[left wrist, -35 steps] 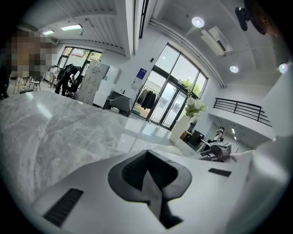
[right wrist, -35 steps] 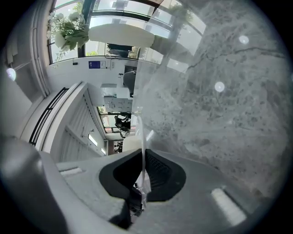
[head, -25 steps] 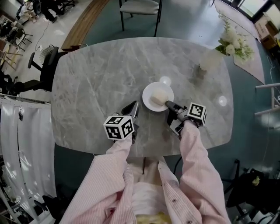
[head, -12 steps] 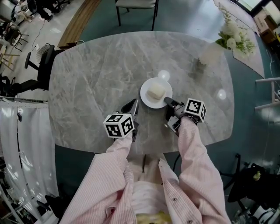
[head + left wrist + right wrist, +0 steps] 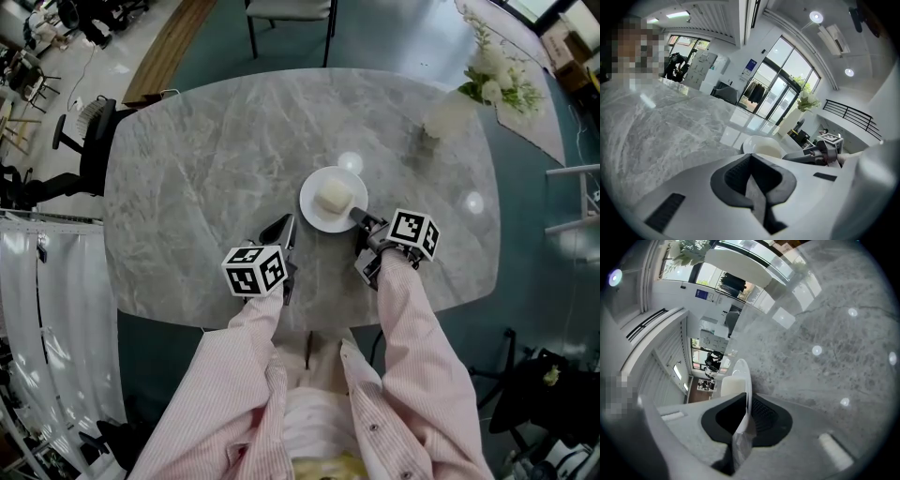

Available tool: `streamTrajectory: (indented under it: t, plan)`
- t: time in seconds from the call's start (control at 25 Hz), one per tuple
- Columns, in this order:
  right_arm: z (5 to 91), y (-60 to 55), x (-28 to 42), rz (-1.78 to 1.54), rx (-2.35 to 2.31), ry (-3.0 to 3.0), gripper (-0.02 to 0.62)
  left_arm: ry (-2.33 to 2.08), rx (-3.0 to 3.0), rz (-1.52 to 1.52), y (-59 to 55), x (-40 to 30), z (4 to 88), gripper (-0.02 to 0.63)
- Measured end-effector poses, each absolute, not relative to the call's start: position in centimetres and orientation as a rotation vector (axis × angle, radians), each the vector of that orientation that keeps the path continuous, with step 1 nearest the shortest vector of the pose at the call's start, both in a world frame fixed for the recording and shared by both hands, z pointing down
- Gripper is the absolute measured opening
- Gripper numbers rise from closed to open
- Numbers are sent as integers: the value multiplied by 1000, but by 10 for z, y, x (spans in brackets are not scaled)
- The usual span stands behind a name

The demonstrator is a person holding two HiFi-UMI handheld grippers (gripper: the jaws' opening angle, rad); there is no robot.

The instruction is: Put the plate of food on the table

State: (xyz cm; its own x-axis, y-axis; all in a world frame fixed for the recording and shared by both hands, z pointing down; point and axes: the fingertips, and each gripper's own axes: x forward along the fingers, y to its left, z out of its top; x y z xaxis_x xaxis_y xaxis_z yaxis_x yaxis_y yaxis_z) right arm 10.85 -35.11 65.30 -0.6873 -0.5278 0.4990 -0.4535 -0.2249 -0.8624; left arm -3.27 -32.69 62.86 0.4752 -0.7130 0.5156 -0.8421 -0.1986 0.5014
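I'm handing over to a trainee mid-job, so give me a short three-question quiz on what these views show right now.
1. Which gripper is clamped on the rim of the white plate?
2. What lies on the white plate? A: a pale block of food; B: a fork; C: nothing.
3. True or false: the left gripper has its jaws wide apart.
Key: 1, the right gripper. 2, A. 3, false: its jaws are together, with nothing between them.
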Motion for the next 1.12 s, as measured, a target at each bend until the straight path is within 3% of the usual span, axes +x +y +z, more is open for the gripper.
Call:
streamTrajectory:
  t: [0.76,1.12]
  plan:
    - [657,-345,108,-1861,-1600,2448,139,-1285,1960,206,-328,-32,629,-3]
    - [657,-341,119,-1762,-1780,2514,161,-1281,1973,202,-328,-31,625,-3]
